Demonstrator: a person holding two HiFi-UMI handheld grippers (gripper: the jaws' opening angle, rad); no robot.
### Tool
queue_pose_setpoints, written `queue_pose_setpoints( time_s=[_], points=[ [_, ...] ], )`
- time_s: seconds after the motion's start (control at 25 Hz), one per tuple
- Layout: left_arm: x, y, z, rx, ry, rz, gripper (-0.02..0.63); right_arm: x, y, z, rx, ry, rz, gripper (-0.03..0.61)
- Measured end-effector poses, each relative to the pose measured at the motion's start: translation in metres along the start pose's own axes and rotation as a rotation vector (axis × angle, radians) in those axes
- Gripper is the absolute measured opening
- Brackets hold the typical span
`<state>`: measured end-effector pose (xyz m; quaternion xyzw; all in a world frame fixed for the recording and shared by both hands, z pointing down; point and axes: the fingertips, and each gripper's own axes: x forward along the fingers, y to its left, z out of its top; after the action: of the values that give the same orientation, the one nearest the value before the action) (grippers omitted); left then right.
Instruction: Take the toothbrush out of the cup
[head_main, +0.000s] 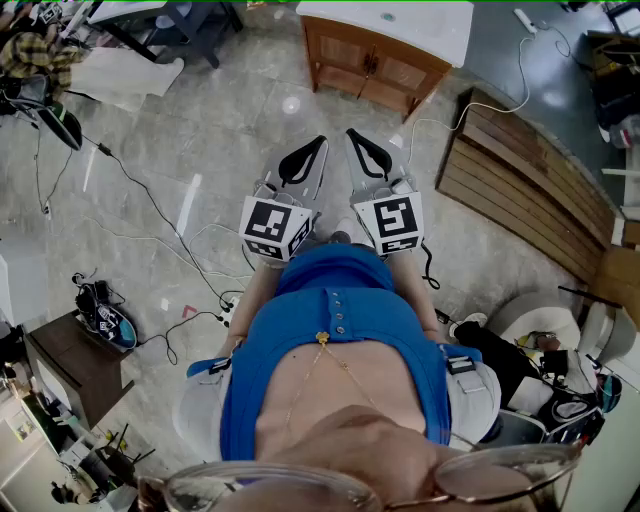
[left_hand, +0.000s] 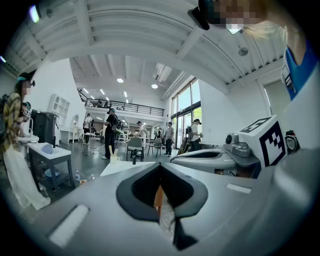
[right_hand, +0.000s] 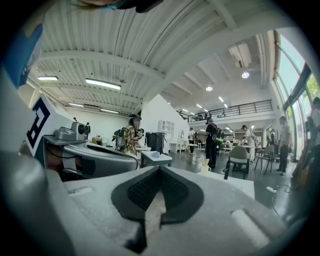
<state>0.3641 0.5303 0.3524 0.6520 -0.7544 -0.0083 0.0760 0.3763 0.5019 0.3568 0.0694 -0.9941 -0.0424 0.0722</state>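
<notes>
So both grippers are just parked up against the person's blue shirt, side by side, aimed roughly level and pointing ahead at a wooden cabinet with a white countertop. The left gripper has its fingers pressed together with nothing between them, and the right gripper is the same, tips meeting and nothing pinched. The marker cubes sit next to each other near the waist, almost touching. The cup only shows in the two gripper views: it's a small pale one on the white countertop, well apart from both sets of jaws, with a thin dark bottle-ish thing just beside it. The toothbrush stands in the cup, long axis close to vertical and leaning slightly outward, top end poking up above the rim. There seem to be a couple of light-coloured sticks in there, and it's too small to tell which one is which or where the bristles are. Grey tiled floor with cables lies underneath
</notes>
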Motion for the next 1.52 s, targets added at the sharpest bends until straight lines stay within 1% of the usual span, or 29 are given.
queue_pose_setpoints(
  time_s=[0.36, 0.52, 0.64, 0.88, 1.04, 1.32, 1.52],
  points=[
    [-0.008, -0.018, 0.000, -0.009, -0.024, 0.004, 0.002, -0.017, 0.005, -0.007, 0.047, -0.022, 0.048, 0.002],
    [0.002, -0.010, 0.002, -0.014, -0.025, 0.007, 0.002, -0.010, -0.003, -0.011, 0.056, -0.021, 0.053, 0.002],
    [0.019, -0.002, 0.002, -0.018, -0.022, -0.010, 0.002, 0.001, -0.015, -0.013, 0.055, -0.016, 0.041, 0.002],
    [0.054, 0.026, 0.005, -0.028, -0.028, -0.068, 0.002, 0.038, -0.036, -0.009, 0.054, -0.021, 0.004, 0.002],
    [0.093, 0.046, 0.009, -0.027, -0.021, -0.120, 0.002, 0.072, -0.065, -0.005, 0.039, -0.021, -0.024, 0.002],
    [0.143, 0.096, 0.025, -0.021, -0.015, -0.188, 0.002, 0.137, -0.100, 0.007, 0.034, -0.023, -0.069, 0.002],
    [0.167, 0.129, 0.029, -0.019, -0.015, -0.218, 0.000, 0.176, -0.111, 0.011, 0.018, -0.024, -0.094, 0.002]
  ],
)
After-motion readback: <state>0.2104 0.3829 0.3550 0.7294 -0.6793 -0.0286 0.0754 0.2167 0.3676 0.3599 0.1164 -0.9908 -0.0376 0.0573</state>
